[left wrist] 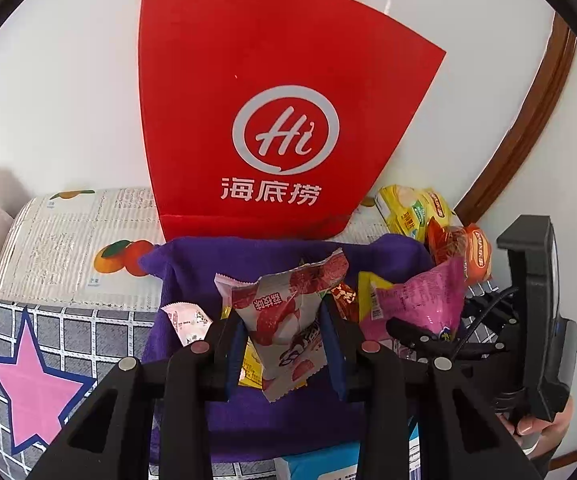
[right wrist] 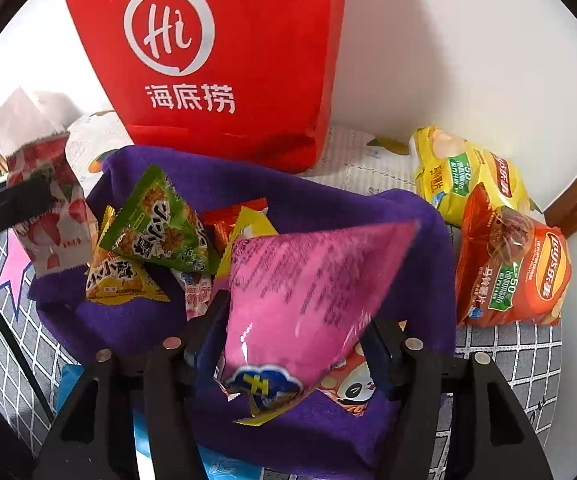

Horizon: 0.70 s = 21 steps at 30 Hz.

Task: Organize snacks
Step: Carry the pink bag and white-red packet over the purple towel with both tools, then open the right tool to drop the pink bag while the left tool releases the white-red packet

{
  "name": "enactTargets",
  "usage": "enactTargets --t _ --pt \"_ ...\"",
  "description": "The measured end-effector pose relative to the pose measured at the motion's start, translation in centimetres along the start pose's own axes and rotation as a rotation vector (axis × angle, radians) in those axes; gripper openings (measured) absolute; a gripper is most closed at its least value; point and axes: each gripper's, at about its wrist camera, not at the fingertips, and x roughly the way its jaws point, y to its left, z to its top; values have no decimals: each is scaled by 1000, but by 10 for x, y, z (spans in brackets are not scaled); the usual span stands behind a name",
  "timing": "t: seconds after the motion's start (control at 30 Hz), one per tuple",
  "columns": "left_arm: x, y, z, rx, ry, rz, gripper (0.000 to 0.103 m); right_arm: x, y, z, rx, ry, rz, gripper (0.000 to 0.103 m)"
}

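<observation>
My left gripper [left wrist: 284, 340] is shut on a white and red lychee snack packet [left wrist: 288, 312], held above a purple cloth [left wrist: 192, 280]. The packet also shows at the left of the right wrist view [right wrist: 54, 216]. My right gripper [right wrist: 294, 340] is shut on a pink snack packet [right wrist: 308, 280], also over the purple cloth [right wrist: 328, 196]; it shows in the left wrist view [left wrist: 420, 300] too. A green triangular packet [right wrist: 160, 220], a yellow packet [right wrist: 116, 280] and other small snacks lie on the cloth.
A red paper bag [left wrist: 272, 100] with a white "Hi" logo stands against the wall behind the cloth [right wrist: 216, 40]. A yellow chip bag [right wrist: 468, 176] and an orange chip bag [right wrist: 516, 272] lie at the right. The table has a grid-and-star cover [left wrist: 48, 360].
</observation>
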Motion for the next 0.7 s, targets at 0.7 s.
enactTargets --t 0.7 --pt "23 -12 -11 34 66 3 33 -34 -14 2 65 -82 5 66"
